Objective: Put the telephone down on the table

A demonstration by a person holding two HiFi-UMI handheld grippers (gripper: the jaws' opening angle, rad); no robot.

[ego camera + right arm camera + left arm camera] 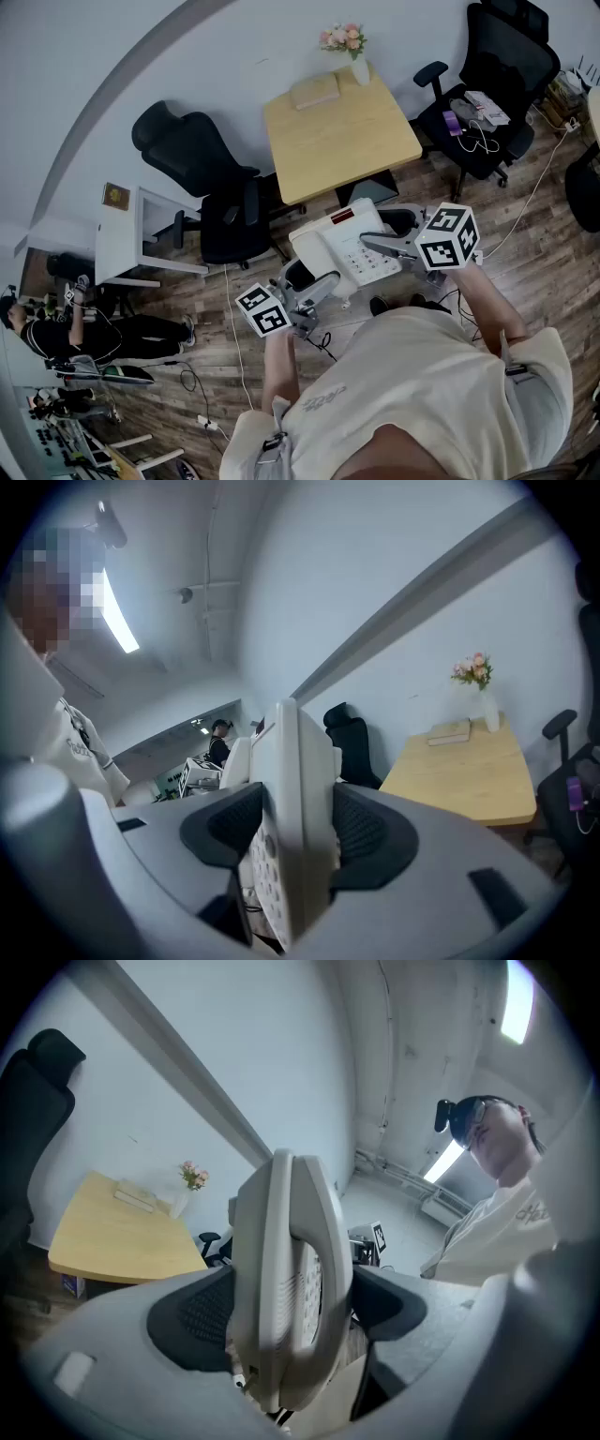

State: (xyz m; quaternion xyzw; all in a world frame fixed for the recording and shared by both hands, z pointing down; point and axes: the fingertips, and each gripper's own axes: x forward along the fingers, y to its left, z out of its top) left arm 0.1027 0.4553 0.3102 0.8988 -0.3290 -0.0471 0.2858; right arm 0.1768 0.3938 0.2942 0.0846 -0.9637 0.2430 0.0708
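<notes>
Head view: telephone [335, 246] in clamped jaws of left gripper [309, 279] and right gripper [389, 236], seemingly short of table [337, 141].

A pale cream T-shirt [422, 384] with short sleeves and faint chest lettering is worn. The left gripper [314, 281] and right gripper [380, 246] are moulded in grey, fitted with dark ribbed pads [202, 1316] and topped by cubes [262, 311] printed with black-and-white square markers.

From the telephone [342, 246], your open lane runs to 12 o'clock, onto the wooden table [342, 150], whose near and middle top lies bare. Only a book [315, 91] and a flower vase [360, 71] stand along its far edge. A black chair [230, 225] crowds the table's corner at 10 o'clock, and a second chair [483, 94] stands at 2 o'clock.
</notes>
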